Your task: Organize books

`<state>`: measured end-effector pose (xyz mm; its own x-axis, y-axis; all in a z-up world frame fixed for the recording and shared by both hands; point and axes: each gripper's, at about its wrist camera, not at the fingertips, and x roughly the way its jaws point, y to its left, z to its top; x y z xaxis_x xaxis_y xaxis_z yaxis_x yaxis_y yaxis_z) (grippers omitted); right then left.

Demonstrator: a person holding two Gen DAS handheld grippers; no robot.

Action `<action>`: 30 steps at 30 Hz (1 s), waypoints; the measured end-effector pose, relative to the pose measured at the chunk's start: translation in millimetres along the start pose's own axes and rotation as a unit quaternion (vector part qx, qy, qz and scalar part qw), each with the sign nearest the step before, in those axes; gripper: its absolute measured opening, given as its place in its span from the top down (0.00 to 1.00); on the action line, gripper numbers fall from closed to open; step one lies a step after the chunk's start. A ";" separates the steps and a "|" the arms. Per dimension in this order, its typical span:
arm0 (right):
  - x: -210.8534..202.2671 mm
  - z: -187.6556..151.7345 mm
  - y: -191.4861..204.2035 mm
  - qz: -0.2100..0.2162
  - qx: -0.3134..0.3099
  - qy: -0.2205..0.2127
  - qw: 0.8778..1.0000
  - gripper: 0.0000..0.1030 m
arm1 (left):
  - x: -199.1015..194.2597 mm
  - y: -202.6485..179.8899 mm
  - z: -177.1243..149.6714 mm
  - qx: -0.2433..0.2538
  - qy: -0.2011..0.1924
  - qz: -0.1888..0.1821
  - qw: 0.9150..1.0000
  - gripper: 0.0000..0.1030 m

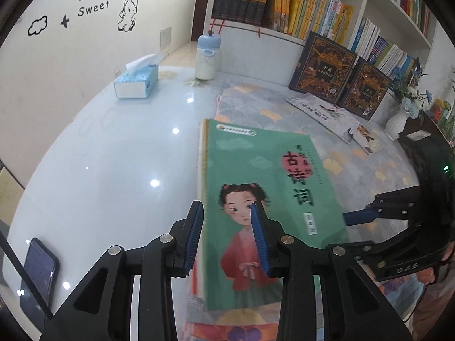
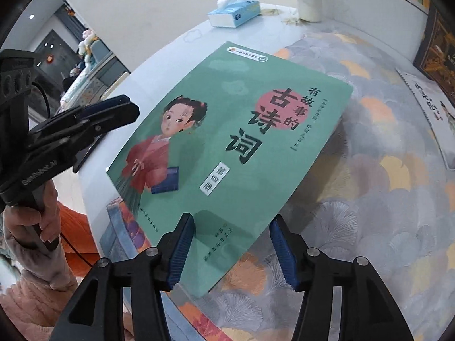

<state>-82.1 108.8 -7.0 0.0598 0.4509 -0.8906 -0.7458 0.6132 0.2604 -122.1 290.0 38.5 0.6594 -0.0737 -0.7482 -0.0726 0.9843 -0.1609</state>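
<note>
A green book [image 1: 256,184] with a girl in red on its cover lies on a stack at the table's near edge; it also shows in the right wrist view [image 2: 227,147]. My left gripper [image 1: 227,238] is open, its fingers straddling the book's left spine edge just above it. My right gripper [image 2: 231,251] is open, its fingers on either side of the book's near corner. The right gripper shows in the left wrist view [image 1: 369,216] at the book's right side. The left gripper shows in the right wrist view [image 2: 93,116] by the book's left edge.
A patterned mat [image 1: 284,108] covers the white table [image 1: 99,156]. A tissue box [image 1: 136,82] and bottle [image 1: 207,56] stand at the back. Two dark ornate books [image 1: 321,68] lean against the bookshelf [image 1: 298,8]; thin books [image 1: 321,110] lie flat. A phone [image 1: 37,272] and a vase [image 1: 398,122] stand by.
</note>
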 end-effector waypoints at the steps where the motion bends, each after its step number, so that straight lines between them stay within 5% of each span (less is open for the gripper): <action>1: -2.0 -2.2 -0.9 0.005 -0.003 -0.005 1.000 0.47 | -2.1 -4.6 0.7 0.001 -0.002 0.001 1.000 0.69; 9: -41.6 -42.8 -47.2 0.022 0.038 -0.055 0.998 0.47 | 6.8 -82.6 10.7 0.038 0.003 -0.026 0.999 0.69; 14: -91.1 -95.8 -126.5 -0.001 0.117 -0.094 0.989 0.47 | 27.9 -151.0 20.2 0.059 0.004 -0.070 0.996 0.69; 23: -173.7 -187.0 -276.8 -0.052 0.274 -0.161 0.947 0.46 | 109.1 -290.7 51.9 0.102 0.052 -0.132 0.985 0.66; 30: -200.9 -188.8 -363.2 -0.039 0.342 -0.237 0.908 0.46 | 189.9 -316.5 69.6 0.032 0.093 -0.150 0.984 0.65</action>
<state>51.5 -327.0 6.9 0.4947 0.5170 -0.6986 -0.1489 0.8423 0.5180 78.1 -24.3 -7.8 0.4953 -0.3838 -0.7793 0.1559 0.9218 -0.3549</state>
